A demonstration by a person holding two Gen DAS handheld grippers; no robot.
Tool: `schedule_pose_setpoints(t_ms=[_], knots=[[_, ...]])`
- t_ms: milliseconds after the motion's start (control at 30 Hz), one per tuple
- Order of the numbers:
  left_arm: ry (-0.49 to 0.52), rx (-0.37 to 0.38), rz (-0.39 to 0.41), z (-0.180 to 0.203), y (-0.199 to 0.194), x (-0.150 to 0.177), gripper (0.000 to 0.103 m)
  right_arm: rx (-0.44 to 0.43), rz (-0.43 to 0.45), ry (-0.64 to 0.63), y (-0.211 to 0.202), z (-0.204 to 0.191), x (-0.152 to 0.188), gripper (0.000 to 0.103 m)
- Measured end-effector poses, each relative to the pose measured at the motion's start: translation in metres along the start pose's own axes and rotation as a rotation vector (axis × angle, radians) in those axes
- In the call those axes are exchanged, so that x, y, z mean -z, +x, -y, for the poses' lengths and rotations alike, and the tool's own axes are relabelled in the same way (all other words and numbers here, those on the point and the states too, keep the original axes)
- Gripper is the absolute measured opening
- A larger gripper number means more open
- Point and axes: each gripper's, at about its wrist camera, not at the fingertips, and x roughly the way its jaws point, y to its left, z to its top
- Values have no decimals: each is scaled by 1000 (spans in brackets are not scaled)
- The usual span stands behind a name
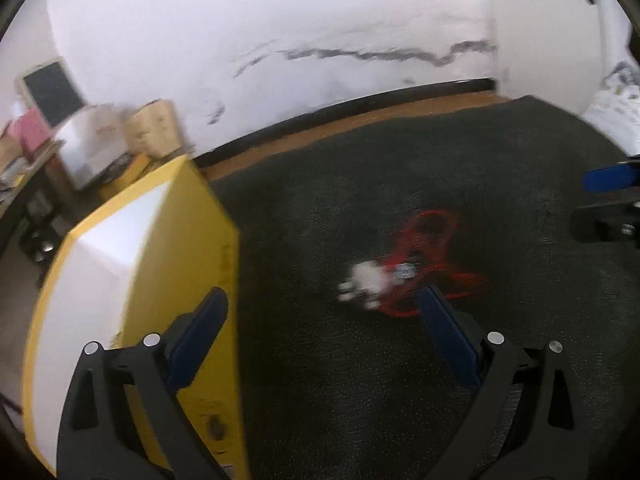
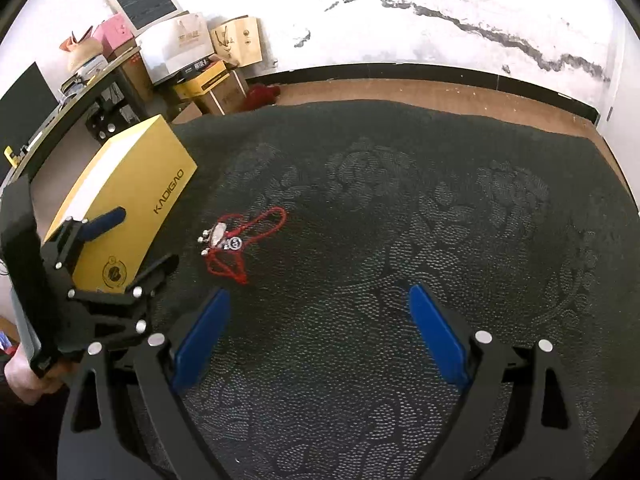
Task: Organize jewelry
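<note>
A red cord necklace with a silver pendant [image 2: 230, 242] lies on the dark patterned cloth [image 2: 400, 220]; it also shows, blurred, in the left wrist view [image 1: 400, 276]. A yellow closed box marked KADIGAO [image 2: 120, 208] stands left of it, and fills the left of the left wrist view [image 1: 132, 280]. My left gripper [image 1: 322, 308] is open and empty, over the box's right edge, its right finger close to the necklace. It shows in the right wrist view [image 2: 136, 240] above the box. My right gripper [image 2: 318, 300] is open and empty, above the cloth, right of the necklace.
The cloth covers a wooden table whose bare edge [image 2: 400, 88] runs along the back. Behind the left side stand cardboard boxes [image 2: 208, 52], a framed board [image 2: 140, 0] and a dark shelf [image 2: 80, 100]. A cracked white wall [image 2: 440, 12] is beyond.
</note>
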Motion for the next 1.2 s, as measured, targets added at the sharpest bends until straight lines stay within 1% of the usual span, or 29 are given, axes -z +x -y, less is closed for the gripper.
schedule_pose_setpoints(t_ms=[67, 100, 167, 267, 300, 367, 400, 467, 500, 533, 567, 600, 633, 667, 700, 867, 933, 1033, 1100, 1133, 1167, 1200], knots=[[18, 54, 19, 7, 3, 0, 94, 0, 8, 5, -3, 3, -1, 88], [38, 58, 9, 11, 9, 0, 94, -3, 7, 13, -3, 6, -1, 88], [51, 96, -44, 16, 25, 1, 94, -12, 12, 35, -6, 10, 0, 88], [19, 140, -74, 15, 44, -1, 94, -29, 10, 57, -12, 14, 1, 88], [14, 150, -95, 14, 52, 0, 94, -29, 14, 60, -15, 15, 1, 88], [8, 141, -111, 12, 67, 1, 94, -30, 15, 61, -19, 17, 1, 88], [-7, 155, -103, 10, 70, 1, 94, -30, 17, 64, -22, 19, 1, 88], [-66, 218, -122, 1, 77, 1, 93, -36, 23, 78, -26, 22, 2, 88], [-77, 235, -122, -2, 78, 1, 93, -45, 24, 85, -28, 24, 2, 88], [-64, 241, -116, -1, 79, 1, 87, -52, 28, 90, -30, 25, 2, 88], [-51, 239, -109, 1, 78, 1, 79, -56, 32, 93, -32, 26, 2, 88], [-38, 253, -96, 3, 76, 1, 71, -58, 35, 93, -34, 26, 2, 88], [-22, 263, -85, 6, 74, 1, 53, -59, 37, 93, -35, 26, 1, 88], [-4, 269, -74, 10, 71, 1, 42, -62, 41, 94, -36, 26, 1, 88], [15, 285, -69, 13, 70, 2, 37, -63, 42, 95, -37, 26, 2, 88], [20, 280, -77, 18, 69, -1, 34, -64, 48, 106, -42, 29, 3, 88], [44, 270, -68, 25, 58, -6, 29, -63, 54, 111, -45, 31, 3, 88], [87, 259, -55, 33, 43, -11, 29, -61, 53, 114, -45, 34, 4, 88], [91, 262, -54, 35, 33, -10, 28, -60, 48, 113, -44, 34, 5, 88], [84, 263, -50, 36, 27, -10, 14, -58, 45, 111, -43, 34, 6, 88], [71, 274, -51, 36, 23, -9, 8, -57, 42, 110, -42, 33, 6, 88], [48, 292, -47, 36, 18, -8, 8, -55, 40, 109, -41, 33, 7, 88]])
